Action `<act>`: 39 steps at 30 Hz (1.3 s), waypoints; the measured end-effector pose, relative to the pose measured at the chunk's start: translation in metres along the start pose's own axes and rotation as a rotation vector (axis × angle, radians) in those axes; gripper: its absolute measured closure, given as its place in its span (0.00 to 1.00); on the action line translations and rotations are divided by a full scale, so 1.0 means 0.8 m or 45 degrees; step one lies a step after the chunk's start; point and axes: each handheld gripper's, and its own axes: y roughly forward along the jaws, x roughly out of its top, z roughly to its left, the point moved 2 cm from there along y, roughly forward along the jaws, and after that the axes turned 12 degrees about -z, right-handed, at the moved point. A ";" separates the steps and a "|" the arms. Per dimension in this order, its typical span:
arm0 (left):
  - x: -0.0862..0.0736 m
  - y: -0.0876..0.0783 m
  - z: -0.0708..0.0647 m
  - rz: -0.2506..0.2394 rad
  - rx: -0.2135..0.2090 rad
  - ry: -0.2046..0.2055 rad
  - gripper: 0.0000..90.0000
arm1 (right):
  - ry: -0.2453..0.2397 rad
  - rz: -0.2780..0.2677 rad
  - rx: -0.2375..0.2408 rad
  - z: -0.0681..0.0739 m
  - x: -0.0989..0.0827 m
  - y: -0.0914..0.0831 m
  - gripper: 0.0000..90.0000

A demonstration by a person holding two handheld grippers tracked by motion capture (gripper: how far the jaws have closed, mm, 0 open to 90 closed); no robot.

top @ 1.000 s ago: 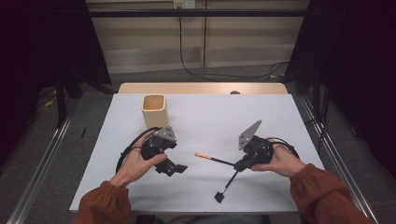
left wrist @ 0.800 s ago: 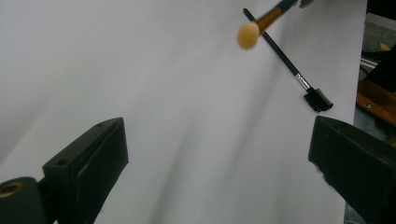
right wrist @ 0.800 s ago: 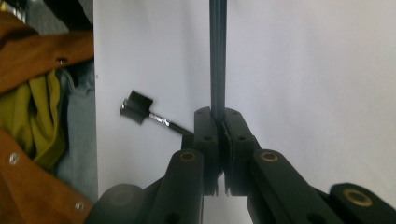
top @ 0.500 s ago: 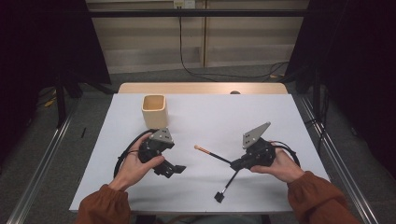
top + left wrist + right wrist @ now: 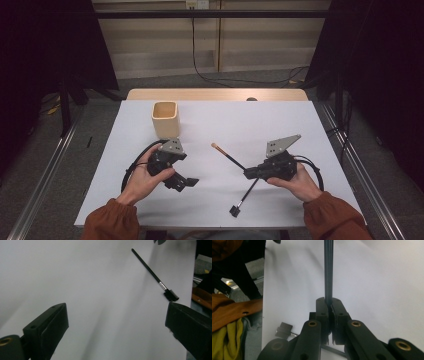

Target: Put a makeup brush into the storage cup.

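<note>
Slim black brush (image 5: 227, 155), tan tip, pinched in right hand-held gripper (image 5: 248, 173); left hand-held gripper (image 5: 191, 182) spread.

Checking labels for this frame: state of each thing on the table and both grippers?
left gripper: open, nothing between its jaws, resting low over the table
right gripper: shut on the brown-tipped brush
brown-tipped brush: clamped by its dark handle, tip raised toward the cup
black brush: lying flat, untouched
cup: upright; contents cannot be told
</note>
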 end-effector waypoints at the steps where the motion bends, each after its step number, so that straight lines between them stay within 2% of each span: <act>1: 0.000 0.000 0.001 -0.006 -0.001 -0.004 0.05 | 0.003 -0.013 0.000 0.000 -0.001 0.000 0.96; 5: -0.003 0.000 0.001 -0.024 0.008 -0.029 0.05 | 0.013 -0.098 0.000 0.002 -0.002 0.000 0.96; 7: -0.003 0.000 -0.001 -0.010 0.014 -0.006 0.05 | 0.011 -0.132 0.002 0.002 -0.002 0.001 0.96; 11: -0.007 0.003 -0.002 -0.014 0.020 -0.019 0.05 | 0.018 -0.218 0.001 0.005 -0.002 0.003 0.96; 12: -0.008 0.003 -0.002 -0.007 0.016 -0.016 0.05 | 0.011 -0.231 -0.007 0.006 -0.001 0.003 0.96; 14: -0.010 0.004 -0.004 -0.028 0.025 -0.042 0.05 | 0.024 -0.259 -0.005 0.007 -0.003 0.002 0.96; 15: -0.011 0.002 -0.002 -0.011 0.019 -0.014 0.05 | 0.029 -0.265 -0.007 0.007 -0.004 0.001 0.96; 16: -0.011 0.002 -0.002 -0.019 0.028 -0.019 0.05 | 0.028 -0.261 -0.007 0.007 -0.005 0.001 0.96; 19: -0.012 0.001 -0.002 -0.079 0.048 -0.037 0.05 | 0.019 -0.274 -0.014 0.008 -0.004 0.000 0.96; 20: -0.012 0.002 -0.003 -0.109 0.053 -0.059 0.05 | 0.016 -0.285 -0.016 0.009 -0.003 -0.001 0.96; 24: -0.011 0.004 -0.004 -0.150 0.070 -0.044 0.05 | 0.015 -0.300 -0.013 0.008 -0.002 -0.001 0.96; 27: -0.009 0.003 -0.006 -0.241 0.088 -0.065 0.05 | 0.013 -0.301 -0.012 0.009 -0.003 0.000 0.96; 31: -0.006 0.002 -0.010 -0.306 0.115 -0.053 0.04 | 0.016 -0.307 -0.010 0.010 -0.002 0.001 0.96; 39: 0.003 0.003 -0.018 -0.429 0.102 -0.021 0.04 | 0.011 -0.340 -0.002 0.012 0.000 0.002 0.96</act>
